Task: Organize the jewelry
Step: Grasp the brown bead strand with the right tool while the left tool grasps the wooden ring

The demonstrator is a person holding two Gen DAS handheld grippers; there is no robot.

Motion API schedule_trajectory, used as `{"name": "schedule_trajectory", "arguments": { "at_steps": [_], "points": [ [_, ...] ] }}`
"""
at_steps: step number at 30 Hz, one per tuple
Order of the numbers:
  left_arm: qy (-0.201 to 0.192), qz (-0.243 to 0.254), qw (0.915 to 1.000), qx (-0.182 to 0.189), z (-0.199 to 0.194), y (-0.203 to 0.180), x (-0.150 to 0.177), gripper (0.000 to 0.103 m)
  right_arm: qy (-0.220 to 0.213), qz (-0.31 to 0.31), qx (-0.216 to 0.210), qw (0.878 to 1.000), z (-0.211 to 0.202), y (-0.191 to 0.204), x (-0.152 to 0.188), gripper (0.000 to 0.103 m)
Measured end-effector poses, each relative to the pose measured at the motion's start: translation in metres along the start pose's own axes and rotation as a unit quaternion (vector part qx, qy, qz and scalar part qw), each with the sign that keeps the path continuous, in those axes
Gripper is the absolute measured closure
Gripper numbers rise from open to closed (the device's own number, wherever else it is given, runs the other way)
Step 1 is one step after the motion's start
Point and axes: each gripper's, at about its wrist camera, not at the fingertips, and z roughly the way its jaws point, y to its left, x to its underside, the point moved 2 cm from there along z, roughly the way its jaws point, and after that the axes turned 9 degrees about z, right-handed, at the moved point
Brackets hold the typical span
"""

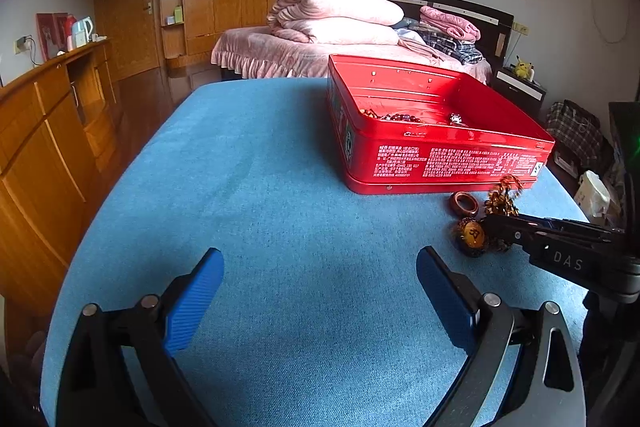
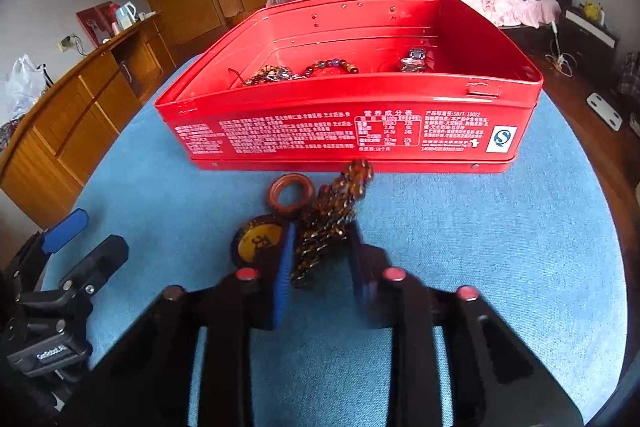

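Two grippers over the blue desk (image 1: 280, 163). Red tin (image 2: 348, 131) open, already holding beads and a watch. Left gripper (image 1: 320, 291) idle, fingers wide, empty. Right gripper (image 2: 320, 267) pinched on the amber bead strand (image 2: 332, 223), just before the tin. Risk: loose loops snagging the pendant (image 2: 256, 243) or wooden ring (image 2: 290, 195), dragging them on lifting.

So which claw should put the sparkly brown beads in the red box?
The right claw. It is already shut on the brown beads, just in front of the red box. The left claw is open, holding nothing, farther away.
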Motion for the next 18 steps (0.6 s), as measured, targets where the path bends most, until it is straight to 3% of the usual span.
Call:
{"name": "schedule_trajectory", "arguments": {
  "at_steps": [8,18],
  "points": [
    [0.008,-0.001,0.9998,0.017,0.006,-0.012,-0.008,0.008,-0.015,0.013,-0.005,1.000,-0.017,-0.015,0.005,0.085],
    [0.010,0.028,0.9977,0.061,0.026,-0.069,-0.046,0.008,-0.057,0.038,0.000,0.998,-0.055,-0.053,0.002,0.085]
  ]
}}
